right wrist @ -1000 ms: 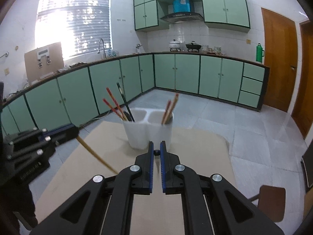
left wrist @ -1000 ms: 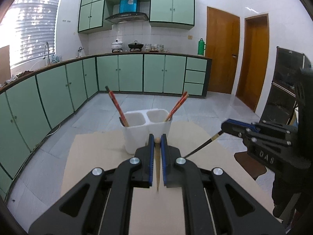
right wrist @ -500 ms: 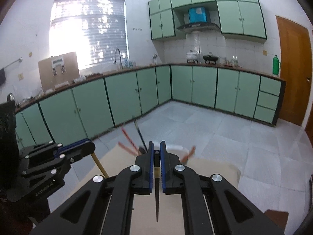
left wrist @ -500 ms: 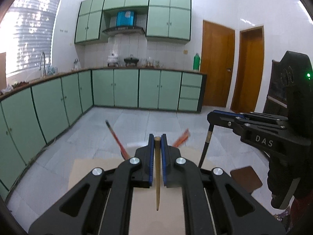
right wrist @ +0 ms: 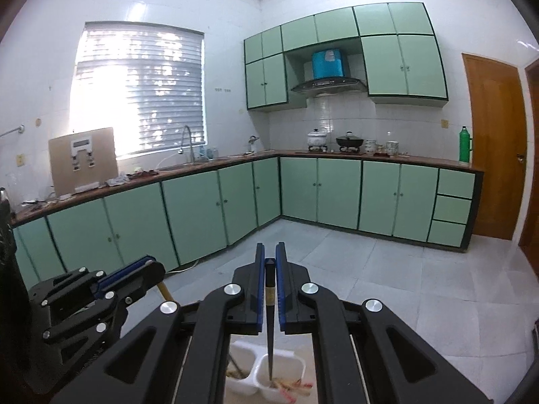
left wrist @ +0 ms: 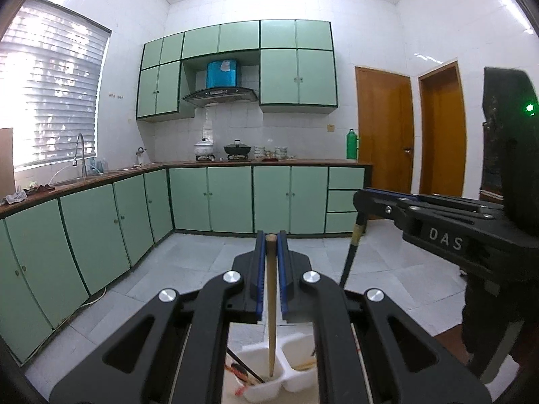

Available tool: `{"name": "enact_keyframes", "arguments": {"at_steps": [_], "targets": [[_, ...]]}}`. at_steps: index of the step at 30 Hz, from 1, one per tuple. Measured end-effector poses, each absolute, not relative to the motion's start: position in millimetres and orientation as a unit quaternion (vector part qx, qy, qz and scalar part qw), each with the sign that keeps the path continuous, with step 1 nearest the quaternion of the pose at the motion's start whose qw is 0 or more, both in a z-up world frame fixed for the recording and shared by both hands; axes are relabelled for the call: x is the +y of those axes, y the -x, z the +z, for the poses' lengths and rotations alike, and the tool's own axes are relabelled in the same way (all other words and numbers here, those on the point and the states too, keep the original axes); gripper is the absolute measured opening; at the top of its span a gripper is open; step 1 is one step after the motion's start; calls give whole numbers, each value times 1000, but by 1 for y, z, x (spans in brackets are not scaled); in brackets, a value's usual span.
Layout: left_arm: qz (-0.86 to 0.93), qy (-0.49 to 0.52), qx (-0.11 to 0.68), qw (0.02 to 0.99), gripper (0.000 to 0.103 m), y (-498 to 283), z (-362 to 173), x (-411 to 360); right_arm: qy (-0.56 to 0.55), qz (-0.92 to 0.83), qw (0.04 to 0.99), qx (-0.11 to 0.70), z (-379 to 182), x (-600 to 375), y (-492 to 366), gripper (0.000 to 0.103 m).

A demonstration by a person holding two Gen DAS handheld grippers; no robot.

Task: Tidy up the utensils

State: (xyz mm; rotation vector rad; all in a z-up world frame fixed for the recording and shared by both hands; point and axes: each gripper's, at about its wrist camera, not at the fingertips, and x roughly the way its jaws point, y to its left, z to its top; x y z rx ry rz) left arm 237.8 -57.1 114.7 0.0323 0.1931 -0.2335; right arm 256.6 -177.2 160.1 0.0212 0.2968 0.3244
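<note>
Left wrist view, left to right. The left gripper point(left wrist: 270, 235) is closed on 1 light wooden chopstick point(left wrist: 271, 306), held upright between the blue pads point(left wrist: 258, 269). The stick's top end shows at the fingertips; its lower tip hangs inside or just above the left compartment of the white holder point(left wrist: 283, 377), and contact with the bottom cannot be told. That compartment already contains dark and red sticks point(left wrist: 244, 372) lying slanted. The right compartment contains pale sticks point(left wrist: 305, 366). The holder has 2 compartments, side by side, and stands on a tan worktop point(left wrist: 232, 395), visible only as a strip between the gripper arms. To the right, the right gripper point(left wrist: 362, 198) is closed on 1 black chopstick point(left wrist: 350, 252) with a tan band near its top; the stick hangs almost upright, tilted slightly, and its lower end is hidden behind the left gripper's arm.

Right wrist view, left to right. The left gripper point(right wrist: 153, 264) appears at lower left, holding the wooden chopstick point(right wrist: 165, 291). At centre, the right gripper point(right wrist: 270, 259) clamps the black chopstick point(right wrist: 270, 323) upright. Its pointed tip sits over the holder point(right wrist: 257, 375), in or just above the right compartment beside the divider. Red and pale sticks point(right wrist: 293, 385) lie in that compartment.
</note>
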Motion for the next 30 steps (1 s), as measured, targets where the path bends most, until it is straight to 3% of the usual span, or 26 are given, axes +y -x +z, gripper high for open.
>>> {"name": "enact_keyframes", "arguments": {"at_steps": [16, 19, 21, 26, 30], "targets": [[-108, -7, 184, 977, 8, -295, 38, -43, -3, 155, 959, 237, 67, -172, -297, 7], [-107, -3, 191, 976, 13, -291, 36, -36, -11, 153, 959, 237, 66, -178, -289, 9], [-103, 2, 185, 977, 22, -282, 40, -29, -15, 148, 961, 233, 70, -184, -286, 13], [-94, 11, 171, 981, 46, -256, 50, -17, -25, 128, 968, 214, 78, -203, -257, 45], [-83, 8, 163, 983, 62, -226, 51, -10, -25, 112, 972, 203, 77, -218, -226, 61]]}}
